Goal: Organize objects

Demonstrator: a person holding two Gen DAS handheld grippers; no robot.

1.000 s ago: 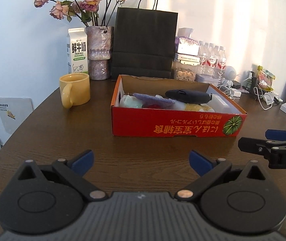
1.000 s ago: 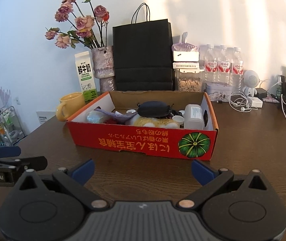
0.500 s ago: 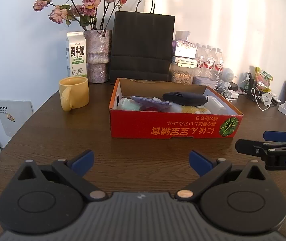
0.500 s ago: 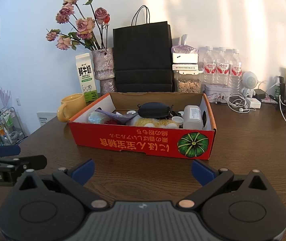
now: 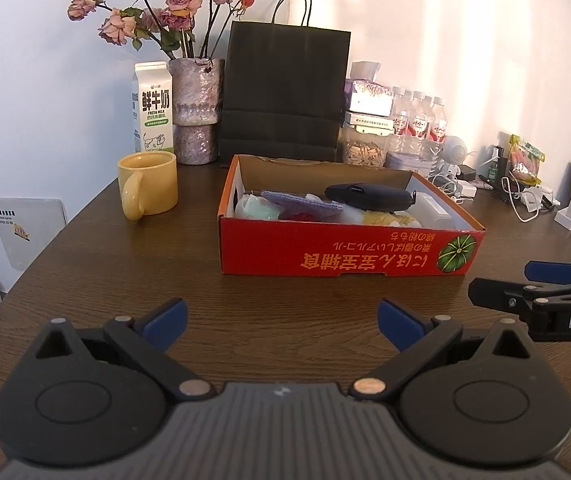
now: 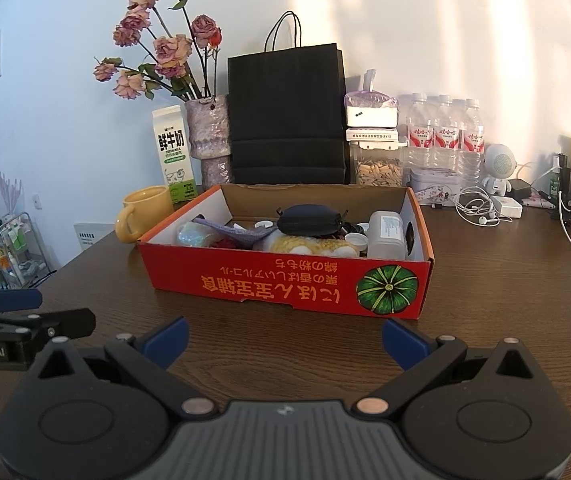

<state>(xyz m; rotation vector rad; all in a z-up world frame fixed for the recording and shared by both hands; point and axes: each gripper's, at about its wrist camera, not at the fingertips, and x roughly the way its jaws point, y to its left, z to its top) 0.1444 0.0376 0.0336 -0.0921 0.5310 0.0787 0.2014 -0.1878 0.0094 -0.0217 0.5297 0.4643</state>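
A red cardboard box (image 5: 349, 248) (image 6: 285, 284) stands on the brown wooden table (image 5: 125, 280). Inside lie a black pouch (image 5: 367, 197) (image 6: 309, 219), a purple cloth (image 5: 301, 202), a yellow fluffy item (image 6: 309, 246), a white plastic bottle (image 6: 385, 234) and other small items. My left gripper (image 5: 281, 320) is open and empty, short of the box's front wall. My right gripper (image 6: 283, 338) is open too, empty, just before the box. Each gripper shows at the edge of the other's view: the right one (image 5: 525, 284), the left one (image 6: 29, 312).
A yellow mug (image 5: 147, 188) stands left of the box. Behind are a milk carton (image 5: 153, 106), a vase of dried roses (image 5: 195, 112), a black paper bag (image 5: 285, 92), a jar of seeds (image 6: 377, 166), water bottles (image 6: 443, 136), and cables and chargers (image 6: 525, 208) at the right.
Both grippers have drawn back and up a little from the box; it sits lower and slightly smaller in each view. Both stay open and empty.
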